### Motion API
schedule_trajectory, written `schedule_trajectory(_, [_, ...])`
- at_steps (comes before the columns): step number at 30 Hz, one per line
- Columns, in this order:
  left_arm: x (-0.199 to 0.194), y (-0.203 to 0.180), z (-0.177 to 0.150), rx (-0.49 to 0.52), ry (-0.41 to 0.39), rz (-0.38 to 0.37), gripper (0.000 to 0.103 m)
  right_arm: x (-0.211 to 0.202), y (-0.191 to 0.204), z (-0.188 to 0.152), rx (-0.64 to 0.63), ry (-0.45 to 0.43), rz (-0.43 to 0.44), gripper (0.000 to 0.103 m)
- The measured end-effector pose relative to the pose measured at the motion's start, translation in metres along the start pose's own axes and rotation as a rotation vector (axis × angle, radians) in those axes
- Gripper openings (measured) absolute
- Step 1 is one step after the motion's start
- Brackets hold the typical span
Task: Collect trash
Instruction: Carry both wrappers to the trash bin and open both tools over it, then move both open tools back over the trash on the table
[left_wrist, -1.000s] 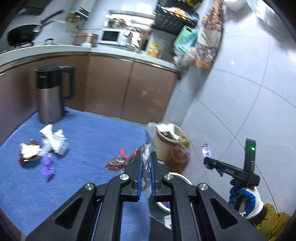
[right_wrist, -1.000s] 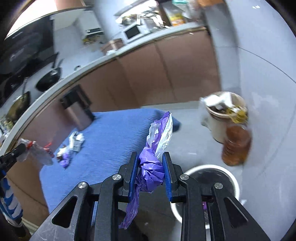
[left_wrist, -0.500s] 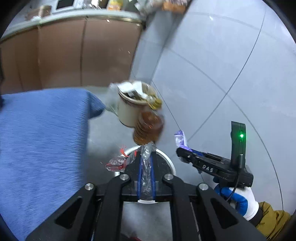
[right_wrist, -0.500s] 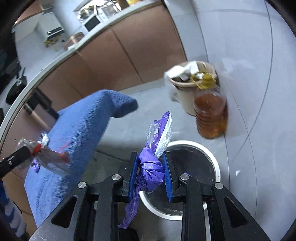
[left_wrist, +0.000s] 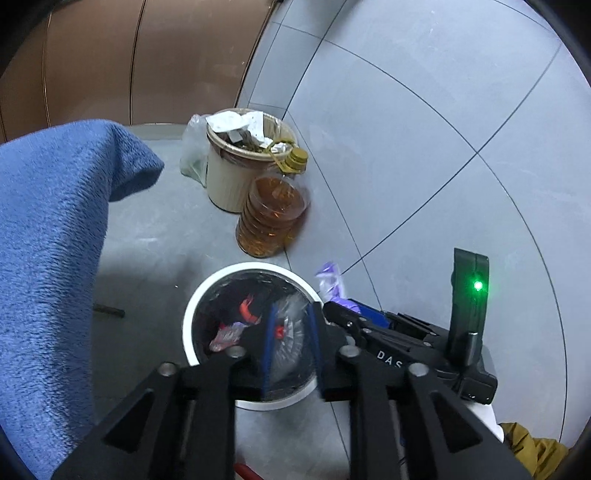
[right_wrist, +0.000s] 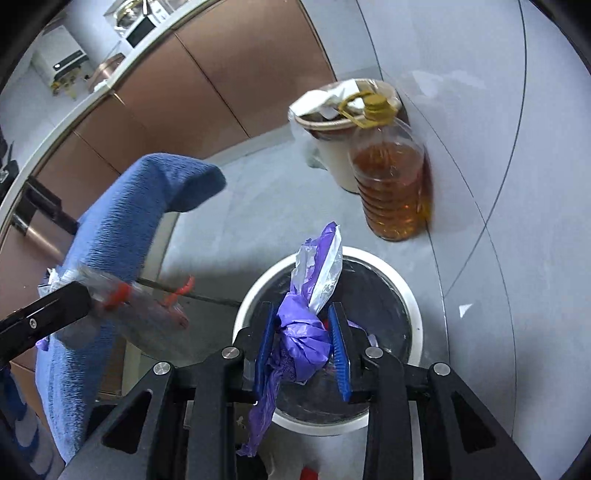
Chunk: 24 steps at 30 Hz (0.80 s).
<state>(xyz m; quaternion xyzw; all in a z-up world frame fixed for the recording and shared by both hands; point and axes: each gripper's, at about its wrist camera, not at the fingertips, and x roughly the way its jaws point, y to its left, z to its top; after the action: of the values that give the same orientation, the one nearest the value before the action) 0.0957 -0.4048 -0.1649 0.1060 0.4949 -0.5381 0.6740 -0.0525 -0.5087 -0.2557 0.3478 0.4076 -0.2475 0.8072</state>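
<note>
The left gripper (left_wrist: 291, 349) hangs over the bin, and its blue pads have just been opening, so they now stand spread. A crumpled clear wrapper with red print (left_wrist: 290, 332) lies in the gap, closer to the left pad and not squeezed.

Just to its right, the right gripper (right_wrist: 303, 347) tilts down over the same bin. Its jaws have also just been opening. A knotted purple plastic bag (right_wrist: 303, 339) sits between the pads, with a pale tail standing up above them and another strip trailing below. The knot touches the left pad. Whether the right pad presses on it cannot be told.

Under both grippers stands the round white-rimmed bin (left_wrist: 255, 266), lined in black, with red and silvery wrappers (left_wrist: 229, 334) already inside. Beyond it a large bottle of amber oil (left_wrist: 273, 218) with a yellow cap stands on the grey tiled floor (left_wrist: 443, 129). The bottle touches a beige wastebasket (left_wrist: 221, 184) stuffed with paper. A blue cloth (left_wrist: 48, 240) drapes down on the left, and brown cabinets (left_wrist: 147, 55) run along the far side.
</note>
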Motion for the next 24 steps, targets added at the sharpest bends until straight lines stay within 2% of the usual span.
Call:
schedule_trajectory(3, [-0.002, -0.001, 0.000, -0.004, -0.007, -0.007, 0.039, 0.003, -0.004, -0.001, 0.008, 0.008, -0.015, 0.036])
schedule_trajectory(9, [-0.019, -0.001, -0.004, 0.002, -0.043, -0.012, 0.039, 0.001, -0.003, -0.001, 0.011, 0.003, -0.025, 0.038])
schedule_trajectory(12, [-0.035, 0.000, -0.007, 0.006, -0.086, -0.009, 0.039, -0.004, 0.003, -0.001, -0.001, -0.007, -0.021, 0.038])
schedule_trajectory(18, [-0.090, 0.001, -0.019, 0.007, -0.225, -0.011, 0.039, -0.020, 0.026, 0.000, -0.052, -0.037, 0.005, 0.038])
schedule_trajectory(24, [-0.143, 0.005, -0.034, -0.006, -0.298, 0.002, 0.039, -0.041, 0.058, 0.001, -0.123, -0.075, 0.035, 0.038])
